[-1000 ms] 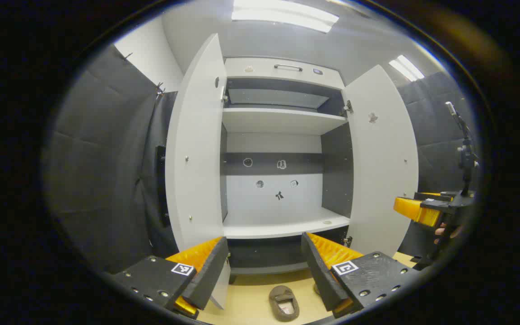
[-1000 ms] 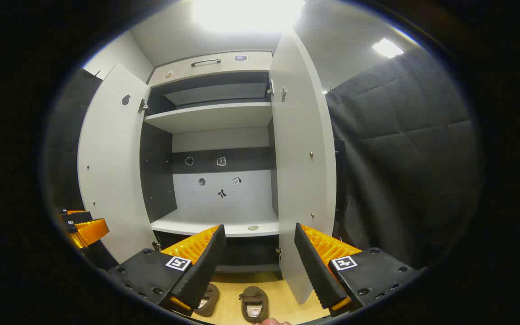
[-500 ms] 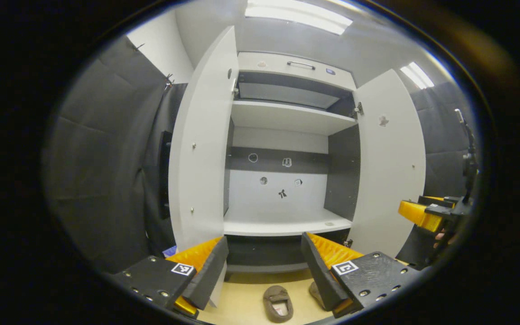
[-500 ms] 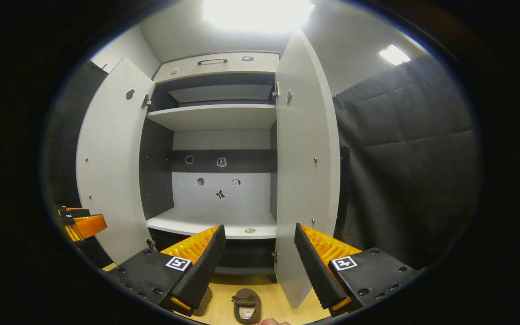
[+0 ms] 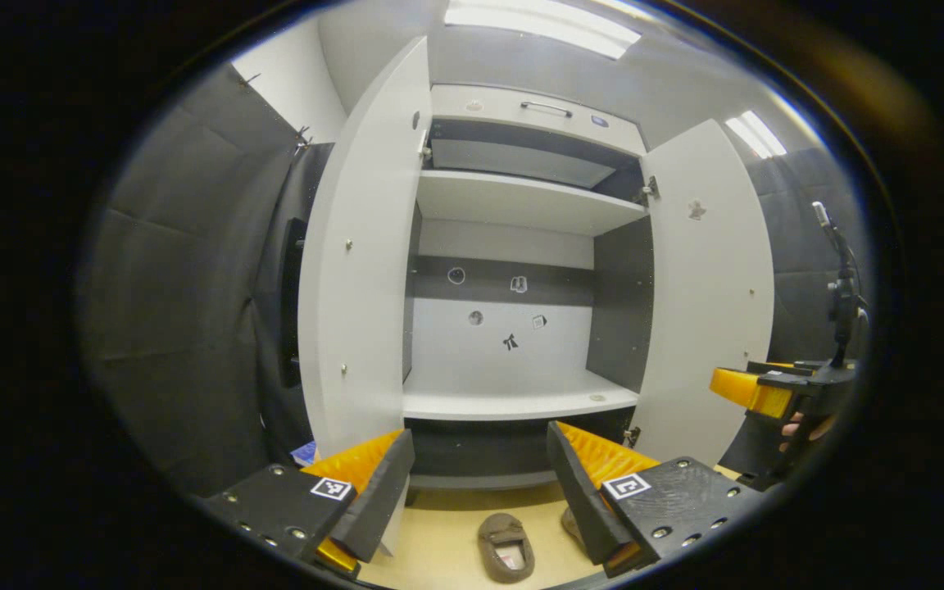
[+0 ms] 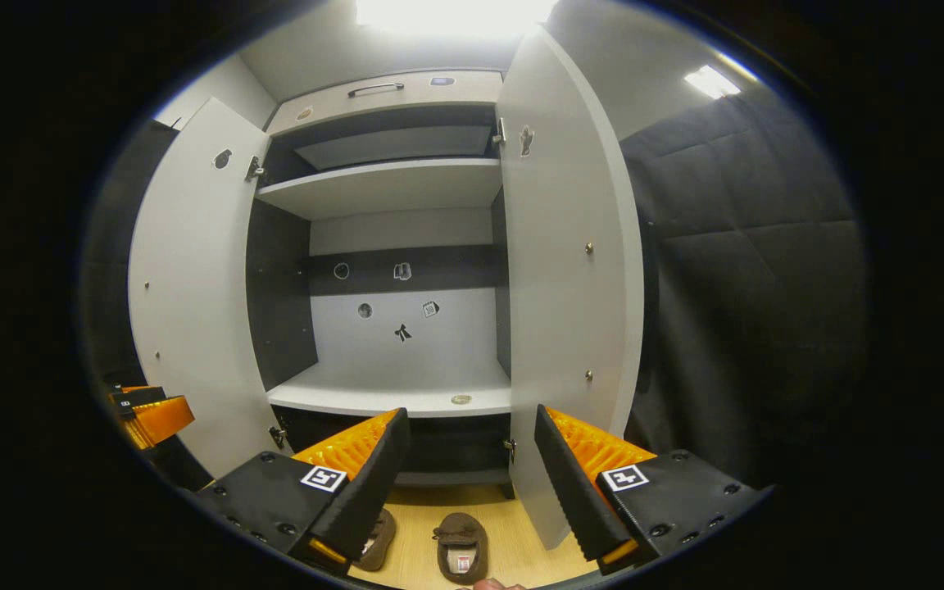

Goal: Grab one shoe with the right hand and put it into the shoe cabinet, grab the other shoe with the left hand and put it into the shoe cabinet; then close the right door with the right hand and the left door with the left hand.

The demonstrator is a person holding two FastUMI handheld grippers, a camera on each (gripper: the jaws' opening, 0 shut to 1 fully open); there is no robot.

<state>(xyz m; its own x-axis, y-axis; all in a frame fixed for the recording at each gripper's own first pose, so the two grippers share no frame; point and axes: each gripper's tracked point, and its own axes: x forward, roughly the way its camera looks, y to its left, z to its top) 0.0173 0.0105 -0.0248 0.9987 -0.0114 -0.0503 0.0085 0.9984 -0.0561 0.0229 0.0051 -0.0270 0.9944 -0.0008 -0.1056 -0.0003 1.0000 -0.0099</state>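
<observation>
Grippers with orange ribbed fingers and black bodies hang side by side before a tall pale-grey shoe cabinet [image 5: 513, 393], each with its jaws spread and nothing between them: the left gripper [image 5: 478, 492] and the right gripper [image 6: 472, 483] are both raised above the goods, apparently lined up for a reach down. Below them, on the light wooden floor [image 6: 513, 557], lie two brown soft slipper-like shoes, one [image 6: 461, 547] squarely between the right gripper's fingers and the other [image 6: 377, 541] half hidden behind its left finger, so neither has been picked up. Beyond, the left door [image 5: 361, 270] and right door [image 6: 566, 270] stand swung wide, presumably to leave the white lower shelf [image 6: 390, 393] free for loading. At the edge of the left gripper view, a hand [image 5: 804, 426] grips the right tool's handle.
</observation>
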